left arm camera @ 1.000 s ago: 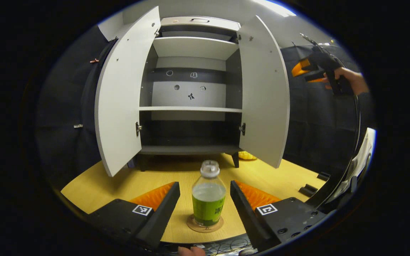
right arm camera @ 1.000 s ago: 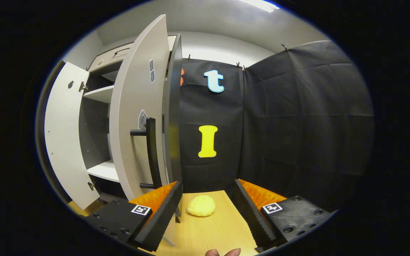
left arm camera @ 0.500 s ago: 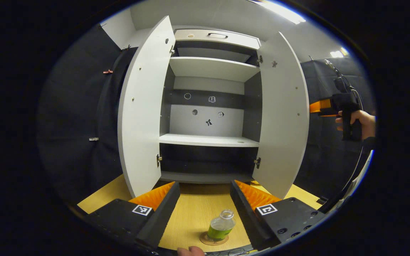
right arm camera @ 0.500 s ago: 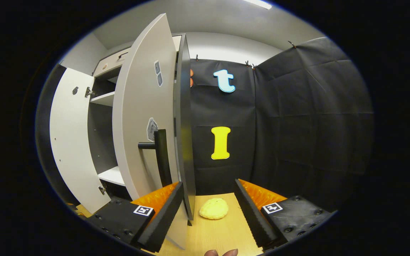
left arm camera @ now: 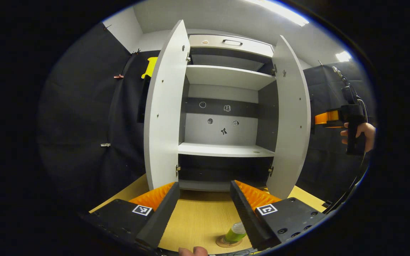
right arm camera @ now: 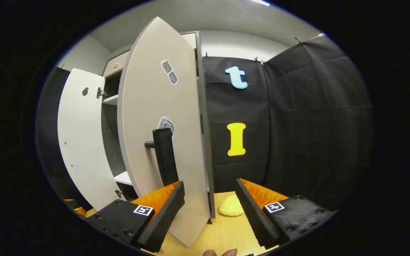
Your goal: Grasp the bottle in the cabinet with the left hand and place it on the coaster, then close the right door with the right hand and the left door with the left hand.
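bottle (left arm camera: 236, 233) left standing on coaster (left arm camera: 228, 243), left gripper (left arm camera: 205, 209) drawn back with fingers apart. right gripper (right arm camera: 210, 209), also apart, now nearer right door (right arm camera: 162, 135) beside its handle (right arm camera: 164, 156); closing looks next.

The cabinet (left arm camera: 226, 149) stands at the back of the table (left arm camera: 198, 217), with the left door (left arm camera: 164, 117) and the right door (left arm camera: 292, 121) both swung open toward the front. The bottle (left arm camera: 236, 233) stands on the coaster (left arm camera: 222, 243) at the table's near edge, in front of the cabinet. A soft lump (right arm camera: 230, 207) lies on the table beside the cabinet, behind the right door.
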Demonstrator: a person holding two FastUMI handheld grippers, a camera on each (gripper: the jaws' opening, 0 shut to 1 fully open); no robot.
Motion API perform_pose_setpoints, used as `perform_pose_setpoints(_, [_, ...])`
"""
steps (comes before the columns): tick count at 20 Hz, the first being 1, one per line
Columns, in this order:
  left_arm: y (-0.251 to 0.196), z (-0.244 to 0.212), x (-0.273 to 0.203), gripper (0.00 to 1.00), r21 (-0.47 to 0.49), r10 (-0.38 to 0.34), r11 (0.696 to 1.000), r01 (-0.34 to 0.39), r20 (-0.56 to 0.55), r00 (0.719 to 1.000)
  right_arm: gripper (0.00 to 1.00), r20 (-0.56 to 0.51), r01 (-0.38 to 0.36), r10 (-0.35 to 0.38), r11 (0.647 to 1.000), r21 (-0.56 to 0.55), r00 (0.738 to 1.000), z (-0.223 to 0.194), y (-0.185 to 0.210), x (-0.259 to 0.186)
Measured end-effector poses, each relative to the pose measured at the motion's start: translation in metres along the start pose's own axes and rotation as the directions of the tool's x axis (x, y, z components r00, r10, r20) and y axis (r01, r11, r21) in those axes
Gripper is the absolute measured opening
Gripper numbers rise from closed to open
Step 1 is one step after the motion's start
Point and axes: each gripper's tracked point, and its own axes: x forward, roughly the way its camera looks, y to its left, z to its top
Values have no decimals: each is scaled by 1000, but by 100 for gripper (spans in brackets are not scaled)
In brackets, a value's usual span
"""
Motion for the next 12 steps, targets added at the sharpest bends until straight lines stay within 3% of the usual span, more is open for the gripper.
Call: perform_pose_setpoints(12, [66,35,11,91,-24,77,997,-77,-21,997,98,-3,-64,64,998,5,998,-12,87,44])
